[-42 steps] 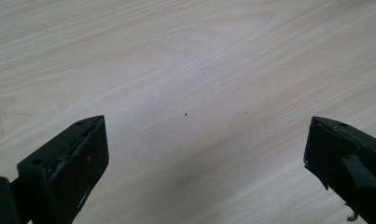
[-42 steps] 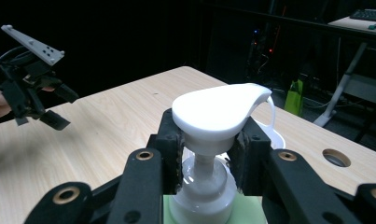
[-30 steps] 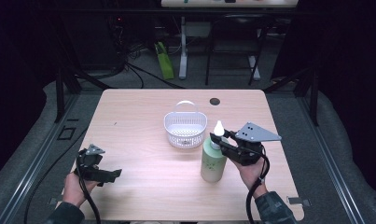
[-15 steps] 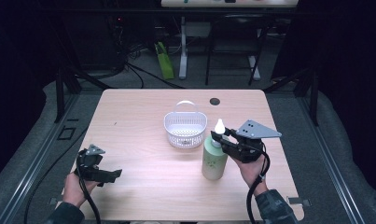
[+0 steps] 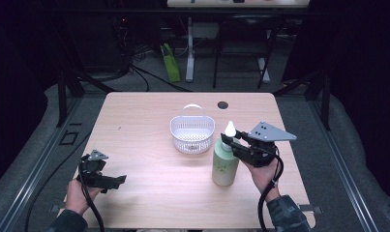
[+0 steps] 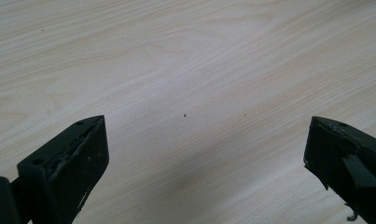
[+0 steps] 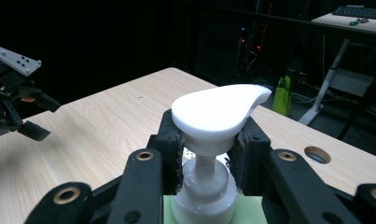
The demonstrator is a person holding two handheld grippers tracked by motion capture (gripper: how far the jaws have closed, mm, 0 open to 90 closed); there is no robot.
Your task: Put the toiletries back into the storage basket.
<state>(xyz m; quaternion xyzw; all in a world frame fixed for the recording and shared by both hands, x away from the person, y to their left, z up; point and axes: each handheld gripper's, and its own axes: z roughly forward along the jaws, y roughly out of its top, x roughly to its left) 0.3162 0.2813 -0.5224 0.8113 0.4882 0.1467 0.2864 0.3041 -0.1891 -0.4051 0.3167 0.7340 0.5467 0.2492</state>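
**Desk:** What has your right claw [image 5: 230, 141] got?

**Floor:** Your jaws are clamped on the neck of the bottle [image 5: 224, 163], just under its white pump [image 7: 219, 110]. The bottle stands upright on the table [image 5: 149, 116], near its right edge and just beside the basket [image 5: 192, 133].

**Desk:** Anything in the containers?

**Floor:** Nothing can be seen in the white basket. The bottle is pale green; what is in it you cannot tell.

**Desk:** Counts?

**Floor:** One bottle, one basket, two claws.

**Desk:** And your hands?

**Floor:** Your right hand [image 5: 262, 173] grips from below, and the claw points level toward the middle of the table. Your left hand [image 5: 76, 191] sits at the near left corner; its claw [image 6: 204, 154] is tipped down at the bare wood, jaws wide apart, holding nothing.
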